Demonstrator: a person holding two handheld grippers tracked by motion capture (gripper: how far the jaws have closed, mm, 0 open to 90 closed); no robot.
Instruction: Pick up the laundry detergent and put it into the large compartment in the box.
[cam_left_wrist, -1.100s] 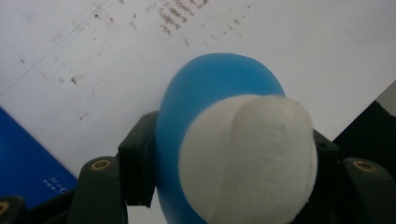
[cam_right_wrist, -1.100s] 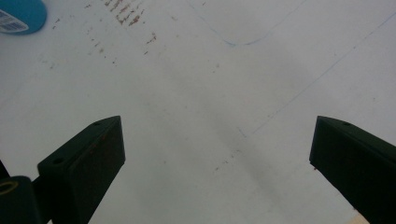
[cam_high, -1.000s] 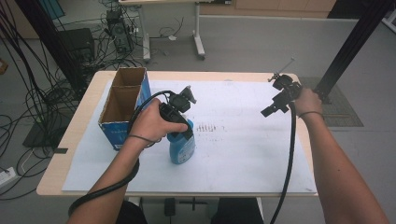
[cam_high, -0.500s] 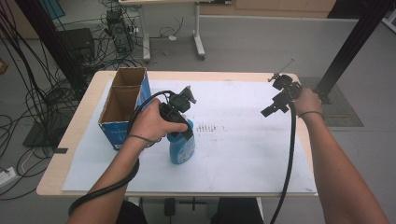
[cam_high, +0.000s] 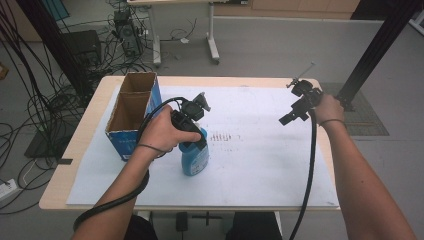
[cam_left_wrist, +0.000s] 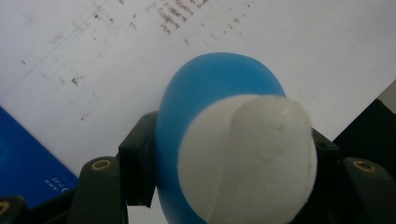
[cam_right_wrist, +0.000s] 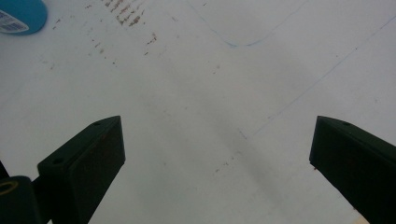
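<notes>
A light wooden table (cam_high: 90, 131) carries a large white paper sheet (cam_high: 260, 165) that covers most of its top and bears faint reddish-brown smudges (cam_high: 223, 136) near its middle. Toward the left edge of the table, on the far half, stands an open-topped cardboard box with blue printed sides (cam_high: 131, 114), its long axis running from the far edge toward the near one.

Just right of the box's near end, a blue plastic bottle with a white rounded cap (cam_high: 195, 157) stands upright on the paper, nearer the table's near edge than its far one. The left gripper (cam_high: 190, 131), a black tool held in the person's left hand (cam_high: 161, 132), comes down on the bottle from above; in the left gripper view its two black fingers (cam_left_wrist: 135, 163) press against opposite sides of the bottle (cam_left_wrist: 219, 140) below the cap, closed firmly on it.

The right gripper (cam_high: 296, 114), black with a trailing black cable (cam_high: 311, 165), is held in the right hand (cam_high: 328, 109) above the paper near the far right corner of the table, well apart from the bottle. In the right gripper view its fingers (cam_right_wrist: 88, 163) stand wide apart with nothing between them, bare paper beneath.
</notes>
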